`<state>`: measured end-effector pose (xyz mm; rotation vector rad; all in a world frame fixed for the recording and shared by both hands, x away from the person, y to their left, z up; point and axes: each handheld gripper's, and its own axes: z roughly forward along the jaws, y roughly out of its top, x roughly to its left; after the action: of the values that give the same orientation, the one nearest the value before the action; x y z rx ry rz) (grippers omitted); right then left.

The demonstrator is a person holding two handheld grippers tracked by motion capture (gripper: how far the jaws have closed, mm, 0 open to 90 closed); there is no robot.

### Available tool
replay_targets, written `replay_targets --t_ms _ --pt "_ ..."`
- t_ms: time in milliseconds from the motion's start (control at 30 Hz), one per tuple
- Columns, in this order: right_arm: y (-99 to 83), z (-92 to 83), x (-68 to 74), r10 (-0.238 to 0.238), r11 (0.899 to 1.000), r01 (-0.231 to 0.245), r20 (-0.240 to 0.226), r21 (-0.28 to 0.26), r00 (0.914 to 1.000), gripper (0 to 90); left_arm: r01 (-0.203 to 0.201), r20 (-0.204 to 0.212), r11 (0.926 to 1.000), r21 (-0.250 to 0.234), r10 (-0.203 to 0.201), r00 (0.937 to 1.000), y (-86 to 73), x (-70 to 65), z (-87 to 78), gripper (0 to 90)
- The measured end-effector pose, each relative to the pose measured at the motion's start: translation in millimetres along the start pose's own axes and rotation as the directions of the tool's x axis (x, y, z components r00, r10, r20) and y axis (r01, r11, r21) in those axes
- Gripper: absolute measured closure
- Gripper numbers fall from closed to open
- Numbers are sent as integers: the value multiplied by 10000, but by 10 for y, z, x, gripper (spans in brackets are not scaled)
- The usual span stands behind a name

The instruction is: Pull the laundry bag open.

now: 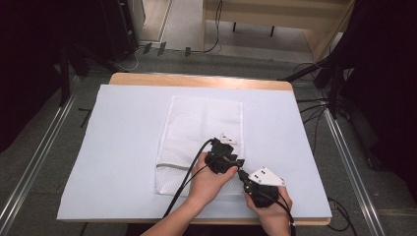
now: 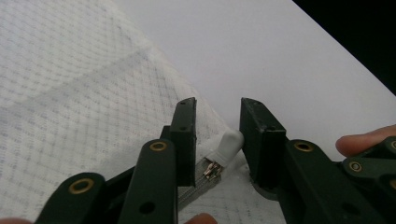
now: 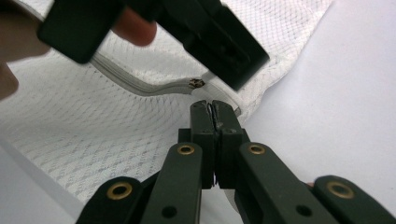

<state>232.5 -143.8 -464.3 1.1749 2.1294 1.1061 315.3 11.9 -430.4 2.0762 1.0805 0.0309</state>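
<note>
Near the table's (image 1: 118,78) front edge lies the mesh bag (image 1: 196,128). My right gripper (image 3: 215,109) clenches its corner fabric; my left gripper (image 2: 217,135) spreads around the zipper pull (image 2: 227,147). I should close squarely, then pull along the zip.

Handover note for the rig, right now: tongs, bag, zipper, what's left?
Left tongs: open, jaws either side of the white zipper pull, not clamped.
Right tongs: shut on the mesh bag edge, beside the zipper's end.
The bag lies flat on the white sheet, mid-table.
Done: bag pinned, left lined up on the pull.
Left, probably: close on the pull and slide it along the zipper.
</note>
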Motion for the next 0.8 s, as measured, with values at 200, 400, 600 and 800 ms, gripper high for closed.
replay_targets --t_ms 200,400,600,800 --pt "1 -5 -9 39 10000 -39 32 -3 10000 900 78 195 10000 27 -79 9998 -20 44 -23 731" --pt "0 -15 -39 150 9999 -150 92 -32 9998 900 305 655 9995 -121 -296 9974 -66 59 -68 815" --pt "-2 -12 -52 299 9996 -299 94 -14 9995 900 462 806 9989 -58 -456 9957 -107 125 -87 833" --pt "3 -7 -50 322 9995 -322 153 5 9994 900 356 814 9993 -125 -345 9961 -159 145 -86 873"
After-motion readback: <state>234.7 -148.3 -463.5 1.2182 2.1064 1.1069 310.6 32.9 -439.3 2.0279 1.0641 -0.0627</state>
